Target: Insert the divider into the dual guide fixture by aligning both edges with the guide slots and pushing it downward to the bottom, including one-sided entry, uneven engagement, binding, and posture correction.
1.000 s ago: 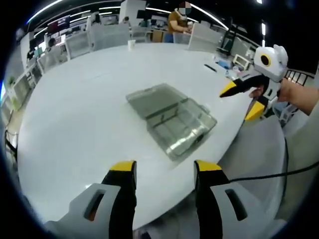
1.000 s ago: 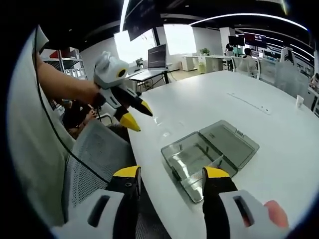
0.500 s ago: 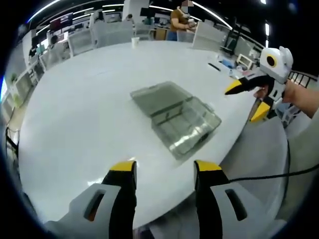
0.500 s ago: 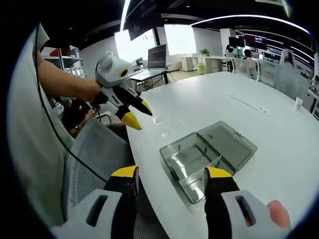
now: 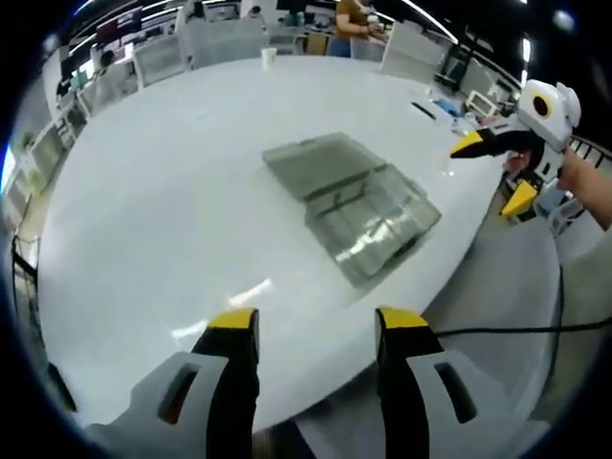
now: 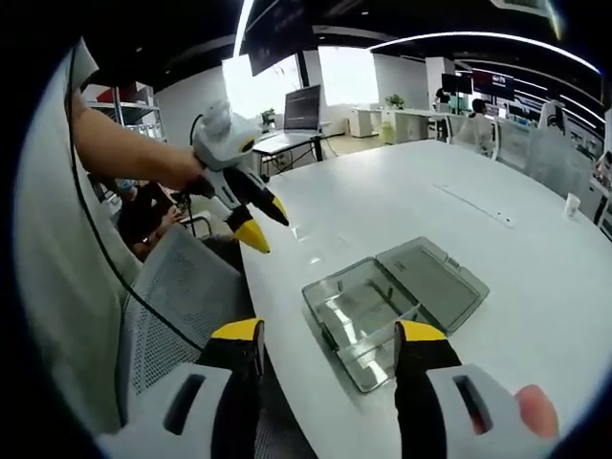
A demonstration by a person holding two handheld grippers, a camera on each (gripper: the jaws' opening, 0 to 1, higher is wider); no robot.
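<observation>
Hovering with both the left claw (image 5: 306,330) and right claw (image 6: 327,339) spread and empty, we judged we should approach the clear fixture (image 6: 392,301) on the worktop (image 5: 163,191) squarely.

No text, label, brand, number or sign can be read in either view. The monitors (image 6: 301,107) beyond the table (image 6: 411,201) in the right gripper view are too small and blurred to show any writing, and the clear box (image 5: 354,203) on the table carries no legible marking.
</observation>
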